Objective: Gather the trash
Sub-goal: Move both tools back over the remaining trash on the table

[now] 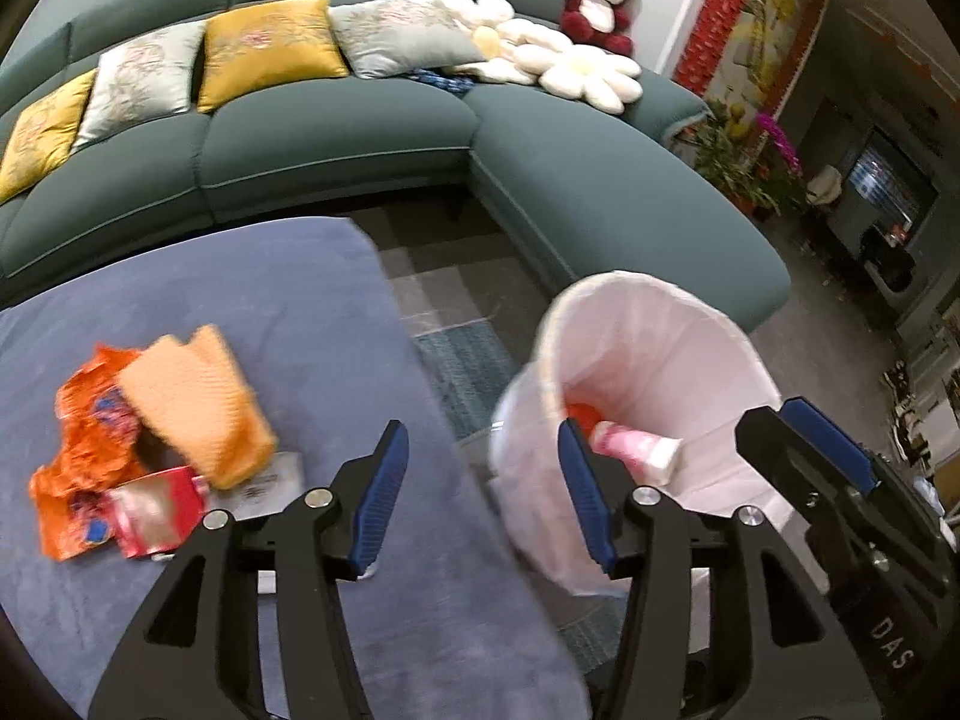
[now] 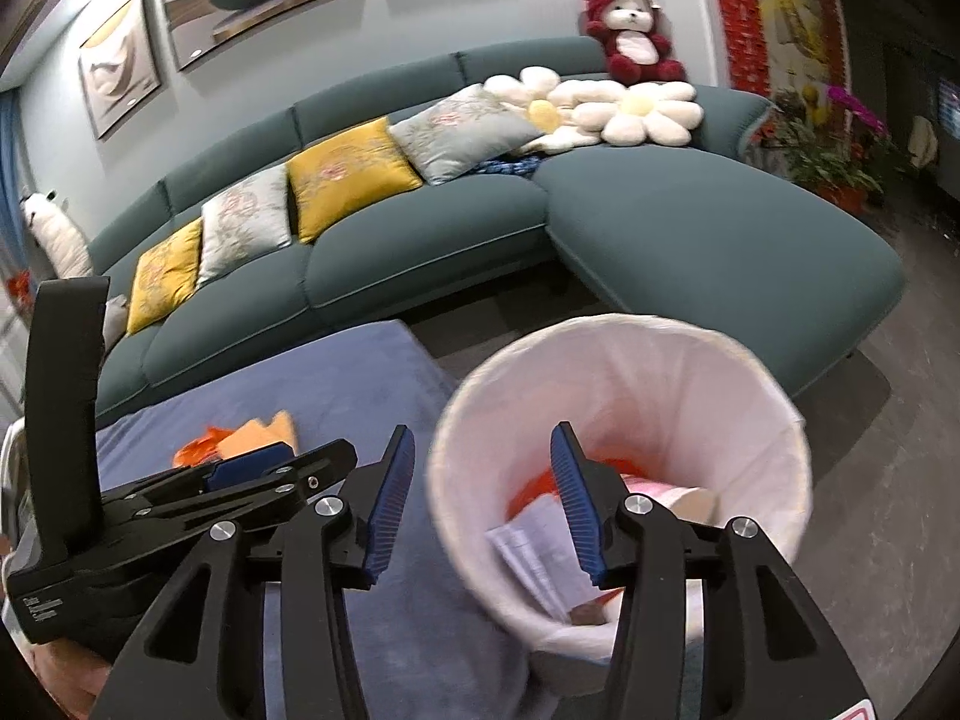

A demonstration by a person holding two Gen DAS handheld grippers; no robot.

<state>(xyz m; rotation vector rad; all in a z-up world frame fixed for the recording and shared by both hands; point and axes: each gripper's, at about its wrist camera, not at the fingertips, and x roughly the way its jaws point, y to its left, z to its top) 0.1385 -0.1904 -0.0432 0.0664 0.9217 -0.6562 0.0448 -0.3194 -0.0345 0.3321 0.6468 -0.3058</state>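
A white-lined trash bin [image 1: 678, 330] [image 2: 750, 372] stands on the floor beside a blue-covered table [image 1: 240, 282] [image 2: 312, 372]. Inside lie a pink tube [image 1: 636, 447], an orange wrapper [image 2: 528, 489] and folded paper [image 2: 540, 558]. On the table sit a crumpled orange wrapper [image 1: 84, 432], an orange sponge-like piece [image 1: 192, 396], a red box [image 1: 159, 510] and a white card [image 1: 270, 483]. My left gripper [image 1: 483, 495] is open and empty over the table's edge. My right gripper [image 2: 483, 507] is open and empty at the bin's rim.
A teal sectional sofa [image 1: 336, 138] [image 2: 690, 222] with cushions curves behind the table and bin. Plants [image 1: 738, 156] and a TV stand are at the right. The right gripper shows beside the bin in the left wrist view [image 1: 804, 456]; the left gripper's body shows in the right wrist view [image 2: 180, 498].
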